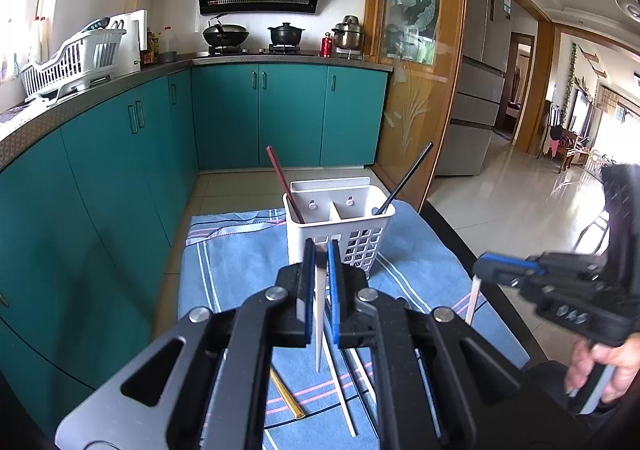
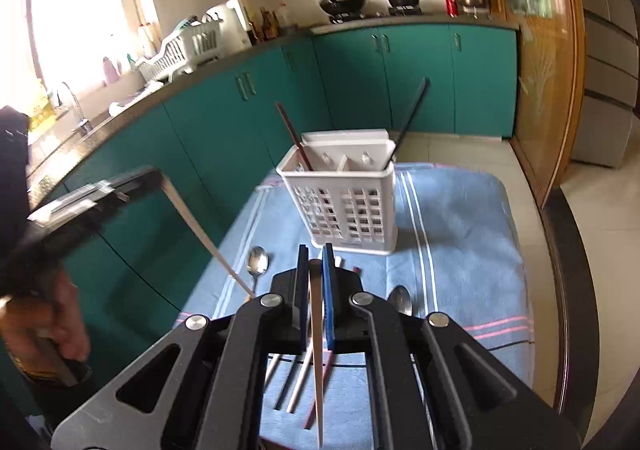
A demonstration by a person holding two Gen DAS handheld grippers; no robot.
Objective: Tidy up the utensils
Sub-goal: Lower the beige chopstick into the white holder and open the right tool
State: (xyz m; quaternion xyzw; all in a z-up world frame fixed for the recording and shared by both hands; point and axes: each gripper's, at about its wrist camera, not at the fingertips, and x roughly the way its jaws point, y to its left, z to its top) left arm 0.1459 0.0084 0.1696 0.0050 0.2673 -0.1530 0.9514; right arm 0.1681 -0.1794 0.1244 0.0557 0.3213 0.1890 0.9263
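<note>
Both grippers, left (image 1: 320, 250) and right (image 2: 316, 254), each pinching a white chopstick (image 1: 319, 314), white caddy (image 1: 340, 226) mid-frame.

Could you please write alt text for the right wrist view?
The right gripper is shut on a pale chopstick above a blue towel, facing a white caddy that holds two dark chopsticks.

My white holder (image 1: 340, 226) stands up on the blue cloth with a red chopstick (image 1: 285, 184) and a black chopstick (image 1: 408, 178) leaning inside, and more chopsticks (image 1: 340, 382) lie flat nearby.
</note>
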